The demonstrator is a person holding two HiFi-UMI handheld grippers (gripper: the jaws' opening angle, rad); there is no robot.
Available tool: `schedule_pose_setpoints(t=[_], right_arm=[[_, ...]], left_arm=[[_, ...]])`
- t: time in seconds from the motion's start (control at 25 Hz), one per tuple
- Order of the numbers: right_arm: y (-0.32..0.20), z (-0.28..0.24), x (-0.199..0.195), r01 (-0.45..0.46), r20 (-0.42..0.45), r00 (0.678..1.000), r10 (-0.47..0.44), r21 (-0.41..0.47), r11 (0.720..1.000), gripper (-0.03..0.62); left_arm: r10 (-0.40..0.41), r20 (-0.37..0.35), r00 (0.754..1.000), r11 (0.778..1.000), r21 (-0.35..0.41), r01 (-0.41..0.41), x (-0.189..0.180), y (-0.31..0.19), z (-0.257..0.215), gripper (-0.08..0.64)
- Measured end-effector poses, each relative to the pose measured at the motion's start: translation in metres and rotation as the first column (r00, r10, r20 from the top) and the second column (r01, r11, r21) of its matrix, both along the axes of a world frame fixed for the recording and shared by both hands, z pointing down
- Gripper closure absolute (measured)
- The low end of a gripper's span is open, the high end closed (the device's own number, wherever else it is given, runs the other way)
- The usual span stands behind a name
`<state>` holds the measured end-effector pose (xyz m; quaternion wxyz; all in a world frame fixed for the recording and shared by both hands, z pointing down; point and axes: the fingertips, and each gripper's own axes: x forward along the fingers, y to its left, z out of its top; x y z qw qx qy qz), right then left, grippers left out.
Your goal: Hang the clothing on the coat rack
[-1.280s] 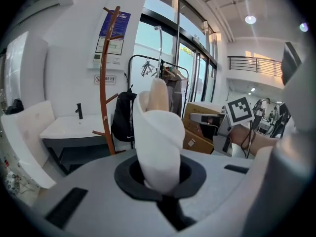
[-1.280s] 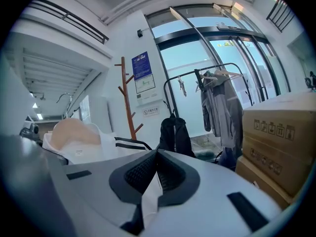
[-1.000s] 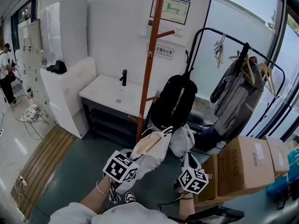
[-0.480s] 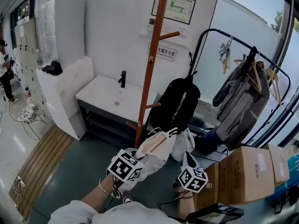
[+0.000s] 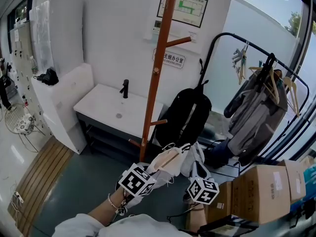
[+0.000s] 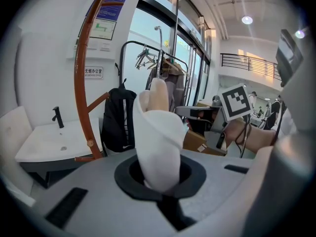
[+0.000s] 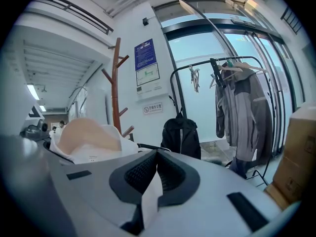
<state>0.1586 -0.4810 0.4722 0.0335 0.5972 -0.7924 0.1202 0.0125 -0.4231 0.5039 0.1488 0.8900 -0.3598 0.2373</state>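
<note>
Clothing, white, held clear of the floor: left hand-held gripper clamped on a thick fold, right hand-held gripper pinching a thin edge, probably to keep it spread for hooking. Beyond, orange-brown coat rack, visible pegs bare, black backpack just beside it.

Clothing: white, pale tan inside the collar. Coat rack: reddish-brown wood. Backpack, centre frame: black. Counter: white top, dark frame; faucet black. Left gripper and right gripper: grey bodies, black around the fingers, cubes patterned in black-and-white squares. Jacket, right: grey. Box, lower right: cardboard brown. Floor: blue-grey.
</note>
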Motion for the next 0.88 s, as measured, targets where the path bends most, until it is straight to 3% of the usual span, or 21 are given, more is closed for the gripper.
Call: schedule_pose_setpoints(t=[0.6,0.88], right_arm=[[-0.048,0.022,0.010,-0.004,0.007,1.000,0.005,-0.067,0.998,0.569],[-0.079,0.021,0.009,0.086,0.012,0.996,-0.085,-0.071,0.994,0.569]], left_arm=[[-0.021,-0.035,0.999,0.999,-0.031,0.020,0.010,-0.046,0.010,0.548],[-0.090,-0.012,0.996,0.995,-0.051,0.089,0.026,-0.050,0.014,0.548]])
